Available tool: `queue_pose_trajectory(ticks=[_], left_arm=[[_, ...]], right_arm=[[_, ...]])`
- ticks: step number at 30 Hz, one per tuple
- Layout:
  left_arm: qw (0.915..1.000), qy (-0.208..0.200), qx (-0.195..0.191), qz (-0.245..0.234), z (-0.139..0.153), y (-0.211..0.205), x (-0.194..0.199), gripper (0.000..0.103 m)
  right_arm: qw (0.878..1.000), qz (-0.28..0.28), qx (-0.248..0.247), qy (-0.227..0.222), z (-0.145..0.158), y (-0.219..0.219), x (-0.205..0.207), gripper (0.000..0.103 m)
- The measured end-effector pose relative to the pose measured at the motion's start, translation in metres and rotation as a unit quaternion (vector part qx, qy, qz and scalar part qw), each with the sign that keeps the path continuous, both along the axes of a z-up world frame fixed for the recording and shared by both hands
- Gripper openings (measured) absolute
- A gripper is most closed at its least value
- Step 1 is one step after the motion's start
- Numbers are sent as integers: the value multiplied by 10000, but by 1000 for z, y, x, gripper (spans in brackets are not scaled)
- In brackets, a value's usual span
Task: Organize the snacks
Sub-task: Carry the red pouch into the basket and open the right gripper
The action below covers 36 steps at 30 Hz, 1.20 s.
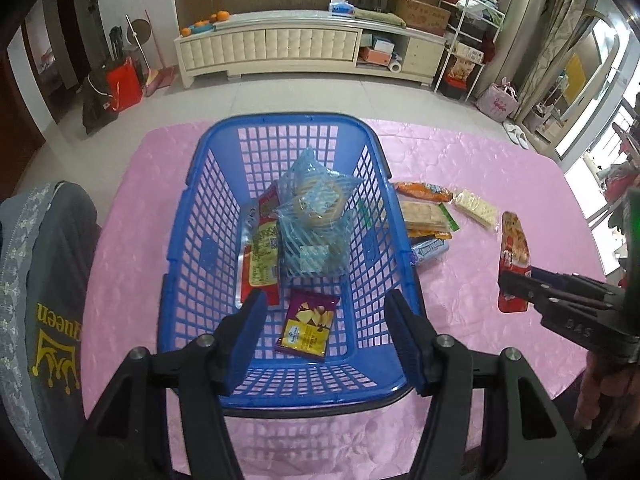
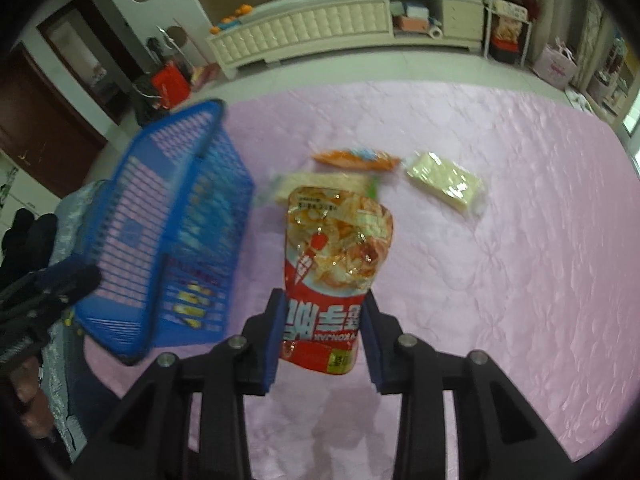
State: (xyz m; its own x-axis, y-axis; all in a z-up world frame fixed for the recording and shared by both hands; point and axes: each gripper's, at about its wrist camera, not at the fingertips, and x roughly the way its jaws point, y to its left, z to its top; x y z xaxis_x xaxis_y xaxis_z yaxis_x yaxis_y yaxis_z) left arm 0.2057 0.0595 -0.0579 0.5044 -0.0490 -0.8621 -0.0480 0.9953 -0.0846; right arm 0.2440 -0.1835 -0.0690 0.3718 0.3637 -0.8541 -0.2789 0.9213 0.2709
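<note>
The right tongs are clamped on the lower end of a red snack pouch, held clear above the pink table; its printing is too blurred to read. The left tongs hang part open with nothing between the pads, over the blue basket. Inside lie a purple chip packet and a blue-striped bag; the basket wall half hides the packets beside it; a clear cracker pack lies apart.
</note>
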Motion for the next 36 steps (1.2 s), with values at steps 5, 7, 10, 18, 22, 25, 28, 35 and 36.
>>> queue_pose_trajectory(ticks=[5,7,10,18,22,25,28,35,36], left_arm=[[9999,-104,63,33,10,7,-7,58],[9999,-124,70,60,11,13,-10,58],[9998,-132,100,106,13,21,-12,58],[9996,-163,116,199,14,42,-13,58],[9996,-135,88,238,9,52,-14,58],[9996,-85,27,280,2,60,-13,58],[9995,-21,-11,306,-5,68,-11,58],[9991,39,-121,402,-15,84,-11,58],[9991,43,-134,409,-15,85,-11,58]], right_arm=[[9995,233,108,-197,22,24,-8,40],[9990,344,127,-255,29,35,-11,40],[9984,476,143,-272,31,50,-10,40],[9970,718,227,-195,34,92,-10,40],[9961,858,174,-83,30,115,-10,41],[9956,929,85,-28,25,128,-10,41],[9955,936,-2,116,20,138,-7,41],[9945,975,-258,271,11,154,-5,41],[9944,976,-269,291,9,155,-5,41]])
